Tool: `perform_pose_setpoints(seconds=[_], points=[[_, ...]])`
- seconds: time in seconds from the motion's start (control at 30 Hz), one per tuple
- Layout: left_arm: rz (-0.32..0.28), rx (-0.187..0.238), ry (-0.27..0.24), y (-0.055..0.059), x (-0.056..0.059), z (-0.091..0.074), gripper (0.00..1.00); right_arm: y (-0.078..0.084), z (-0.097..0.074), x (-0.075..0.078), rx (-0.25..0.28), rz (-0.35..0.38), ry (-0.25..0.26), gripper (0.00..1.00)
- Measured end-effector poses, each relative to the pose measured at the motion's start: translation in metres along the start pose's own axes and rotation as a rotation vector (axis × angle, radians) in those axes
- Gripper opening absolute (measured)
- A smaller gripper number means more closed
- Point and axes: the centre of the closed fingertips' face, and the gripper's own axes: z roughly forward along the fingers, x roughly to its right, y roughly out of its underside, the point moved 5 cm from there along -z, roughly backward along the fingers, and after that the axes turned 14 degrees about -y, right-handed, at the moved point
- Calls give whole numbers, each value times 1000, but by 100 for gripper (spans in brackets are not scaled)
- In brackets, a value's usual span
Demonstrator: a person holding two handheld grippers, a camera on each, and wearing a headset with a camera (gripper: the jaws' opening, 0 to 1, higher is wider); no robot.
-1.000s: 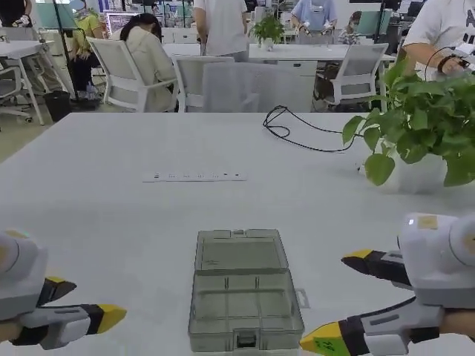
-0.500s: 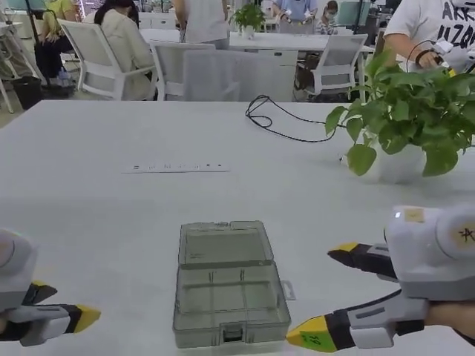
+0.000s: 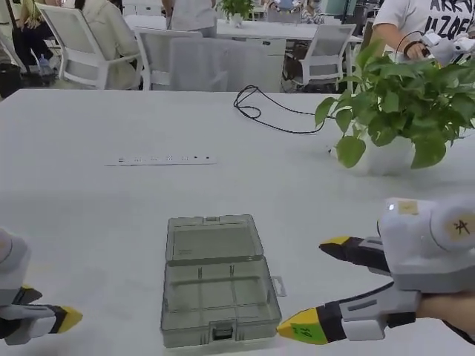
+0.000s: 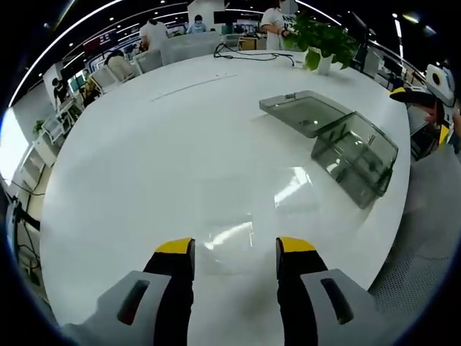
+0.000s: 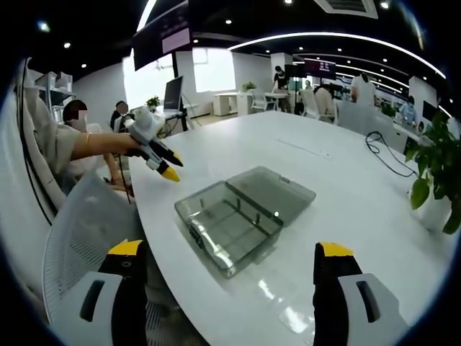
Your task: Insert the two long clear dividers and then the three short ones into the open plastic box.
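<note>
While both grippers hover above the white table (image 3: 89, 222), neither holds or touches anything. The right gripper (image 3: 315, 288) has its yellow-tipped jaws spread wide, just to the right of the open plastic box (image 3: 215, 297) and level with its front half. In the right gripper view the box lies between and beyond those jaws. The left gripper (image 3: 46, 308) hangs low at the near left, well apart from the box, its jaws parted to a moderate gap. The box sits near the table's front edge with its latch toward the person and its lid (image 3: 214, 241) folded back flat behind it. A small clear piece (image 3: 278, 285) lies against the box's right wall. The left gripper view shows faint clear outlines (image 4: 292, 193) on the table between that gripper and the box, though whether they are dividers I cannot tell. Compared with a second ago, the box and lid lie as before, the right jaws keep the same spread, and the left gripper stands a little farther from the box; the head camera has shifted.
</note>
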Motion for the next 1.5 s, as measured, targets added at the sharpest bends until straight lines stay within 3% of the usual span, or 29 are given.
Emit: perform_pose_setpoints(seconds=[0.23, 0.43, 1.17, 1.33, 1.5], points=[[4, -31, 0, 6, -4, 7, 41, -1, 2, 3, -3, 7, -1, 97], [-12, -54, 12, 3, -5, 12, 38, -3, 4, 9, -4, 9, 0, 97], [39, -129, 26, -3, -6, 15, 32, -6, 8, 19, -17, 19, 24, 95], [49, -131, 6, -2, -6, 13, 31, -4, 7, 20, -24, 31, 39, 94], [23, -118, -17, 0, -7, 10, 31, -5, 5, 24, -2, 52, 65, 94]])
